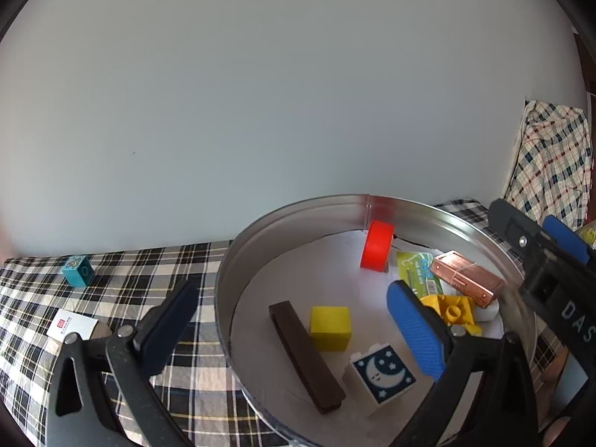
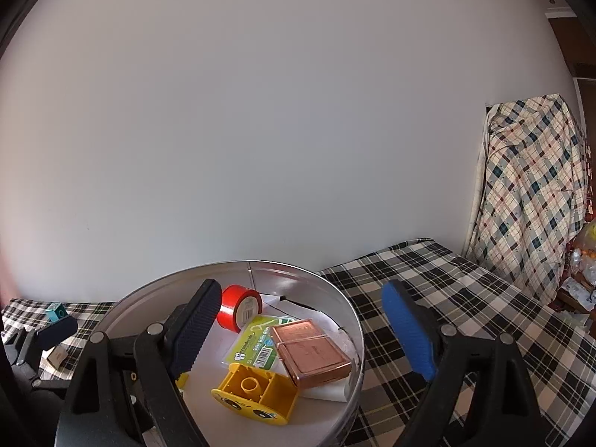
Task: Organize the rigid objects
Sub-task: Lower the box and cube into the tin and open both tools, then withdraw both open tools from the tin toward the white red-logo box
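Both our claws stand apart, gripping nothing: left claw (image 1: pixel 294 320) straddles the round tin's (image 1: pixel 298 205) rim at nine o'clock, right claw (image 2: pixel 301 331) at three. Inside lie red tape (image 2: pixel 238 307), copper case (image 2: pixel 311 354), yellow brick (image 2: pixel 257 396).

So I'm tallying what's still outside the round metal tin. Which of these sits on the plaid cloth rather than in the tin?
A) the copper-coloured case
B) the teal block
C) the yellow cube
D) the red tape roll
B: the teal block rests on the plaid cloth, left of the tin; the others lie inside it.
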Available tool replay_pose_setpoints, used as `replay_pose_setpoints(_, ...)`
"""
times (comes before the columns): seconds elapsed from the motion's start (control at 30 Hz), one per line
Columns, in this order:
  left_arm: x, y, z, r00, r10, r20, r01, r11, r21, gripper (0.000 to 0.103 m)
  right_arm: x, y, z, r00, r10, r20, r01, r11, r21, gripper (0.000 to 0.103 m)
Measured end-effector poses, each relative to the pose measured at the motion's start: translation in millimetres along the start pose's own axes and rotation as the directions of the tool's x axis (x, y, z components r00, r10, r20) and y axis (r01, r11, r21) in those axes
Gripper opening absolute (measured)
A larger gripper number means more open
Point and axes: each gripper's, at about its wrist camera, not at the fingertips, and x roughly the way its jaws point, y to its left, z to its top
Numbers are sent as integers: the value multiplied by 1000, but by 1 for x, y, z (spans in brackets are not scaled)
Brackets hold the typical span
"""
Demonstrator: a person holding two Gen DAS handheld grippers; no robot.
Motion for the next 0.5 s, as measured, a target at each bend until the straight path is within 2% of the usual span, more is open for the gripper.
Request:
replay_pose_setpoints(0.17,-7,9,-2,998,59,19,-59,998,-2,103,-6,-2,1,999,-13,29,14,1000,-3,89)
replay_pose_setpoints(0.27,-14,17,-4,993,107,46,-108,994,4,103,-19,-5,0,993,13,115,-14,1000,11,89)
replay_pose_setpoints(0.33,-17,22,-5,987,144,67,-144,990,3,103,-29,-7,-4,981,9,193,-13,1000,21,94)
replay_pose_setpoints(0.37,-19,25,-6,985,156,76,-157,988,2,103,-31,-6,-3,980,8,199,-13,1000,21,97)
replay_pose_setpoints(0.5,-26,33,-9,978,185,99,-186,983,-1,103,-34,-6,-2,980,24,198,-32,999,34,97)
